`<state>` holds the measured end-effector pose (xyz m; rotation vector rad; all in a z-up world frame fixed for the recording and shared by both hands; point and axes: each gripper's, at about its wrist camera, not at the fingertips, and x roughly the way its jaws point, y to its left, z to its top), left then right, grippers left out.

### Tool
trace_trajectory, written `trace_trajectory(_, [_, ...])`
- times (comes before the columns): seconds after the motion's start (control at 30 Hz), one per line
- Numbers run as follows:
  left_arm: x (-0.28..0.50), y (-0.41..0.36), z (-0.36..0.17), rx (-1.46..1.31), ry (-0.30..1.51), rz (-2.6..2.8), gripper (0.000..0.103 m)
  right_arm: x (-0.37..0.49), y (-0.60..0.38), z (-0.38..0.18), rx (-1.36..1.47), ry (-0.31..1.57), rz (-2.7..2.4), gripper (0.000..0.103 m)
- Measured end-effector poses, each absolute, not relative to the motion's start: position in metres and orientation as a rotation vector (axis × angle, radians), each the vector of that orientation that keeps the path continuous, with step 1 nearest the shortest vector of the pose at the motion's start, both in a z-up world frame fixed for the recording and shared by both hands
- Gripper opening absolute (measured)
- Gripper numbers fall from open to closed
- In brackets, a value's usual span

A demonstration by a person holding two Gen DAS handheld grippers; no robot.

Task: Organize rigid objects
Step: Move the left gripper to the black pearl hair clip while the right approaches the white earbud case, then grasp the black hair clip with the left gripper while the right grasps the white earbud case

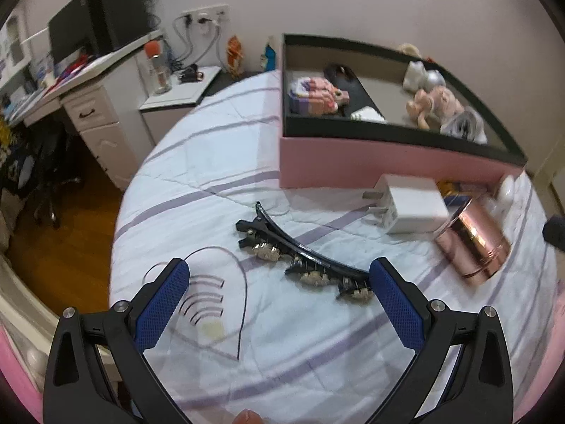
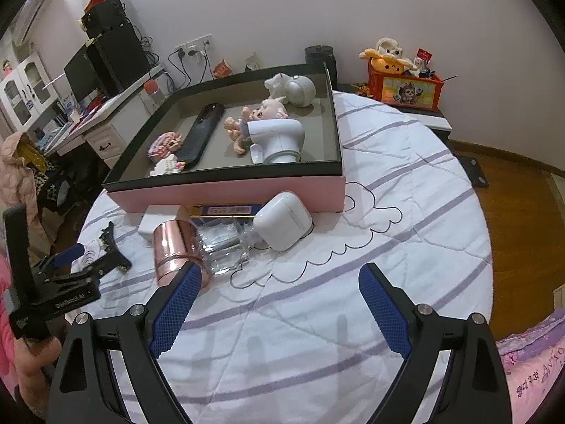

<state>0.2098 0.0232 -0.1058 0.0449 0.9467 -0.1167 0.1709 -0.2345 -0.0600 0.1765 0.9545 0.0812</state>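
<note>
A long black hair clip (image 1: pixel 300 252) with pearl ornaments lies on the striped bedsheet, its near end just ahead of my left gripper (image 1: pixel 279 272), which stands open and empty. Behind it rest a white charger plug (image 1: pixel 411 205) and a rose-gold cylinder (image 1: pixel 471 240). My right gripper (image 2: pixel 279 277) is open and empty over the sheet. Just beyond its left finger lie the rose-gold cylinder (image 2: pixel 174 247), a clear plastic wrapper (image 2: pixel 224 245) and a white earbud case (image 2: pixel 284 219). The pink box (image 2: pixel 229 190) holds figurines, a black remote and a white device.
A blue-and-gold flat packet (image 2: pixel 226 210) lies against the pink box's front wall. A desk with drawers (image 1: pixel 95 113) and a white nightstand (image 1: pixel 176 95) stand left of the bed. An orange toy crate (image 2: pixel 406 88) sits at the back right. Wooden floor drops off beyond both bed edges.
</note>
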Motion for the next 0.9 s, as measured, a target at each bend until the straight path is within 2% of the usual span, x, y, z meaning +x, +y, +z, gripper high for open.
trace_trajectory(0.33, [0.214,0.002,-0.115,0.185,0.928,-0.282,0.103,0.187,-0.237,-0.079,0.198,0.997,0.076,0.092])
trace_trajectory(0.47, [0.221,0.011,-0.116,0.121,0.946,-0.300,0.103,0.191,-0.237,-0.082,0.200,1.004,0.071,0.092])
trace_trajectory(0.6, [0.218,0.014,-0.114,0.103,0.929,-0.292,0.091,0.192,-0.236,-0.082,0.196,1.004,0.077,0.092])
trace_trajectory(0.9, [0.211,0.021,-0.109,0.065,0.920,-0.297,0.091,0.206,-0.235,-0.092,0.192,1.015,0.077,0.092])
